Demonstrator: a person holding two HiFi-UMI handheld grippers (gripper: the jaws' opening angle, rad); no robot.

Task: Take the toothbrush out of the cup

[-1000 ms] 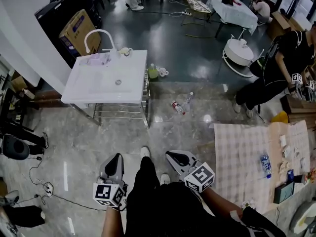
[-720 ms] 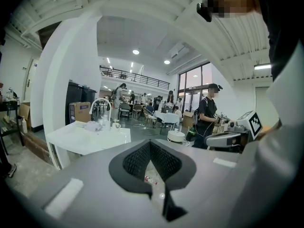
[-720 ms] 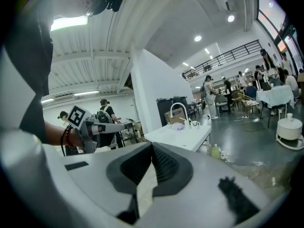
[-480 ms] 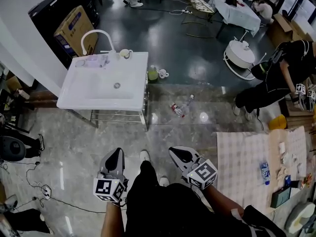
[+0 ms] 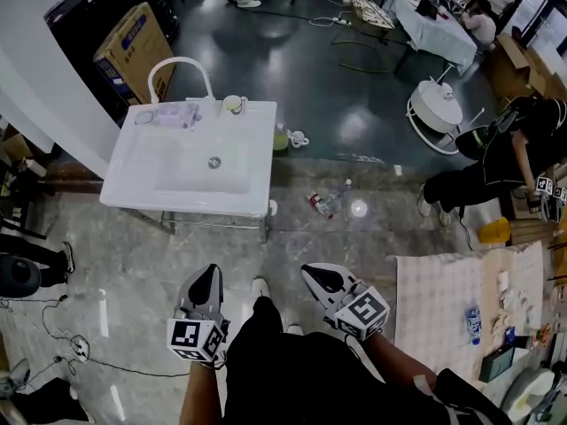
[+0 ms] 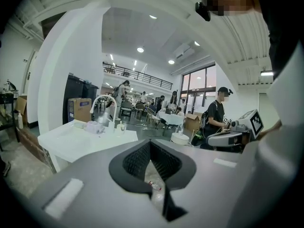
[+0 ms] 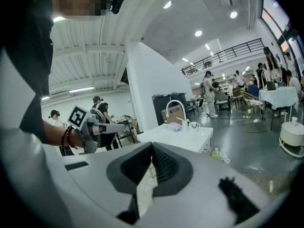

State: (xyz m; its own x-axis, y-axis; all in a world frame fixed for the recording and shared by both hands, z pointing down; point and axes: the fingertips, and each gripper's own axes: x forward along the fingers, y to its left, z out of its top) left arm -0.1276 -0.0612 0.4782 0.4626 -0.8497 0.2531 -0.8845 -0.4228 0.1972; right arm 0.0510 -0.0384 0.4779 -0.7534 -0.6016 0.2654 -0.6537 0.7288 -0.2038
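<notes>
A white sink table [image 5: 151, 184] with a curved white faucet [image 5: 182, 67] stands on the floor ahead of me. A small cup [image 5: 235, 104] sits at its far right corner beside the faucet; it is too small here to make out the toothbrush. The cup also shows in the left gripper view [image 6: 118, 126] and in the right gripper view [image 7: 192, 125]. My left gripper [image 5: 211, 274] and right gripper [image 5: 308, 274] are held low in front of my body, well short of the sink. Both are shut with nothing between the pads [image 6: 142, 158] [image 7: 161, 163].
Plastic bottles [image 5: 323, 200] lie on the floor right of the sink, and a green bottle [image 5: 276, 133] stands by its far corner. A cardboard box [image 5: 133, 47] leans behind it. A crouching person [image 5: 496, 153] and a checked mat [image 5: 443, 299] are at right. Cables [image 5: 71, 343] trail at left.
The sink has drawn nearer and shifted toward the middle of the head view as I walk forward. Both grippers keep their pose and stay shut.
</notes>
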